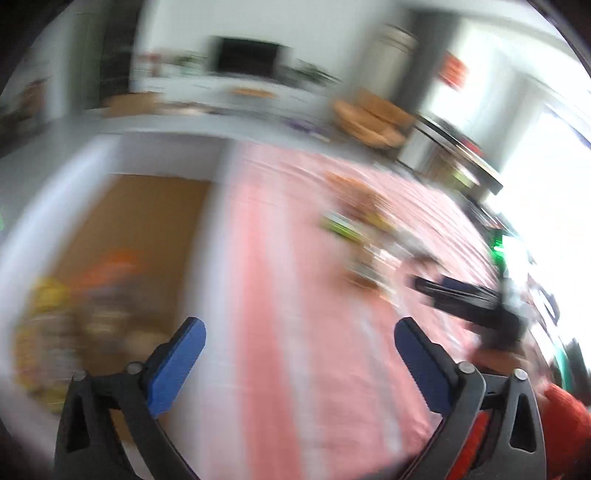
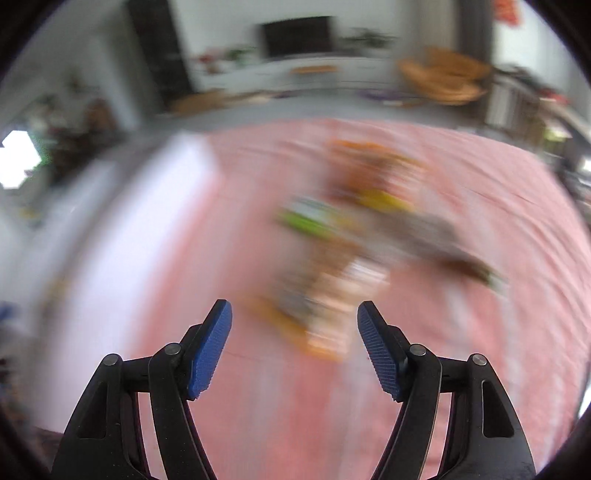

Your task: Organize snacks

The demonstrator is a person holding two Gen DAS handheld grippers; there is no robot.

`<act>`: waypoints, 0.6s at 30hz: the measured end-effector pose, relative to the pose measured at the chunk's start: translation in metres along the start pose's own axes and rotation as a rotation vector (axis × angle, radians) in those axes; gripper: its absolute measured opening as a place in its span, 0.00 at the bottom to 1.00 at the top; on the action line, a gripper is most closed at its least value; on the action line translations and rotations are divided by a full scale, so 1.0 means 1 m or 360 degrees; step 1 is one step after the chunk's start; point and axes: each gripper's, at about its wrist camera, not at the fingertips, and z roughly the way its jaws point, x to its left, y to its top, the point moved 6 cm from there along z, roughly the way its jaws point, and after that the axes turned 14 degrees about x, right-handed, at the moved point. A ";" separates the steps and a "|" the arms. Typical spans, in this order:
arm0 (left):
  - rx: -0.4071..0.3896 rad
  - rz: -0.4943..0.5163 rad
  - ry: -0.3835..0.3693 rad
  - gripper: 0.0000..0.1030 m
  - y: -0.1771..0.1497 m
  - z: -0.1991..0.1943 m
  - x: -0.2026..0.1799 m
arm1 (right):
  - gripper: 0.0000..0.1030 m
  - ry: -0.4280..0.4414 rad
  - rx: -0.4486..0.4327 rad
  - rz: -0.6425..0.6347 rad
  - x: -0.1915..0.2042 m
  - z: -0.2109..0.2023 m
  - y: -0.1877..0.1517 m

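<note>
Both views are heavily motion-blurred. A pile of snack packets (image 2: pixel 354 236) in orange, green, yellow and brown lies on a pink striped cloth (image 2: pixel 480 332); it also shows in the left wrist view (image 1: pixel 362 229). My right gripper (image 2: pixel 294 343) is open and empty, just short of the nearest packets. My left gripper (image 1: pixel 299 354) is open and empty above the cloth, beside a white box with a brown floor (image 1: pixel 140 236) that holds several yellow and orange packets (image 1: pixel 66 317). The right gripper (image 1: pixel 454 295) shows as a dark shape at the right of the left wrist view.
The box's white wall (image 1: pixel 218 229) runs along the cloth's left side. Beyond the table is a room with a dark TV (image 2: pixel 295 35), a white cabinet and an orange-brown chair (image 2: pixel 443 77). A bright window (image 1: pixel 546 184) is at the right.
</note>
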 end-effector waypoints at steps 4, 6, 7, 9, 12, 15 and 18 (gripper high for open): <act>0.0166 0.0190 0.0061 0.99 -0.004 0.094 -0.048 | 0.71 -0.0255 0.0033 0.0212 -0.081 0.027 -0.042; 0.0193 0.0194 0.0198 0.98 0.000 0.129 -0.044 | 0.71 -0.0317 0.0000 0.0272 -0.105 0.027 -0.053; 0.0197 0.0192 0.0260 0.97 0.006 0.145 -0.040 | 0.71 -0.0344 -0.0023 0.0283 -0.111 0.025 -0.059; 0.0154 0.0208 0.0341 0.97 0.011 0.163 -0.039 | 0.71 -0.0394 -0.0061 0.0293 -0.119 0.026 -0.069; 0.0135 0.0222 0.0448 0.97 0.024 0.178 -0.033 | 0.72 -0.0361 -0.0070 0.0330 -0.123 0.030 -0.070; 0.0147 0.0154 0.0428 0.98 0.027 0.193 -0.027 | 0.73 -0.0400 -0.0073 0.0324 -0.128 0.030 -0.066; 0.0132 0.0153 0.0444 1.00 0.028 0.196 -0.024 | 0.77 -0.0345 -0.0064 0.0369 -0.130 0.030 -0.070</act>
